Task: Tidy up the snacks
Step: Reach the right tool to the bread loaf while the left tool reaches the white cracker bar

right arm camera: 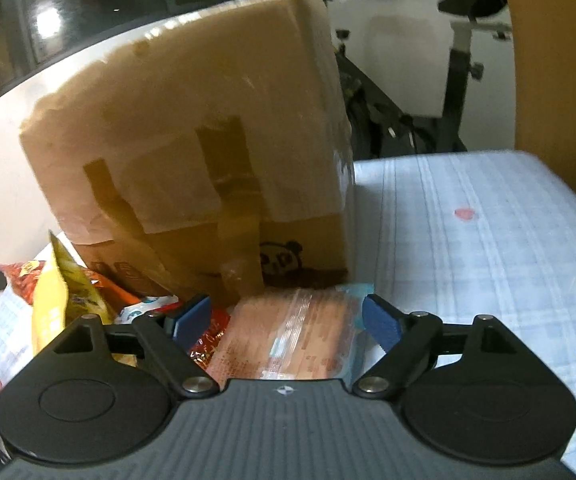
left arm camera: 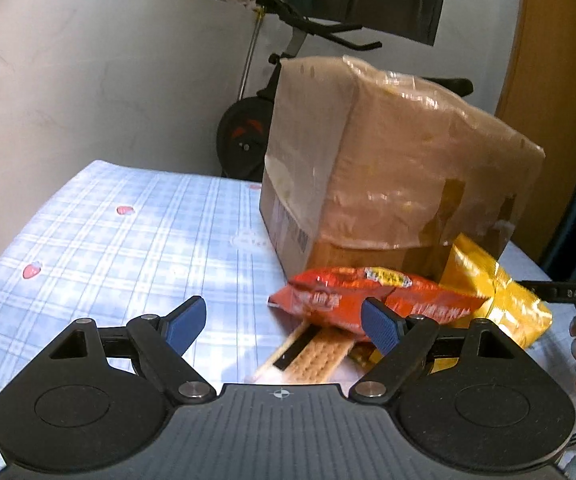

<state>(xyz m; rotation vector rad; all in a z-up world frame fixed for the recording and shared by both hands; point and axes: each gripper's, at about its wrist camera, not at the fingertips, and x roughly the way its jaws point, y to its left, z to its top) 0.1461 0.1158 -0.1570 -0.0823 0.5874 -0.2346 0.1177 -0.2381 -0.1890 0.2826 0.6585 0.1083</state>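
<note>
nothing looks sorted yet: the red crinkly snack bag [left arm camera: 372,300], yellow foil pouch [left arm camera: 496,296] and clear-wrapped pink wafer pack [right arm camera: 288,340] are lying loose beside the taped brown cardboard box [left arm camera: 388,168] near the blue checked tablecloth's [left arm camera: 119,240] far edge, while the left gripper [left arm camera: 283,326] and right gripper [right arm camera: 288,320] are hovering with fingers spread, holding nothing.

One cardboard box [left arm camera: 388,168] stands on the table [left arm camera: 127,240]. Beside it lie one red snack bag [left arm camera: 352,300], one yellow bag [left arm camera: 488,292], one wafer pack [left arm camera: 312,356] and one pink-wrapped pack [right arm camera: 288,336].
</note>
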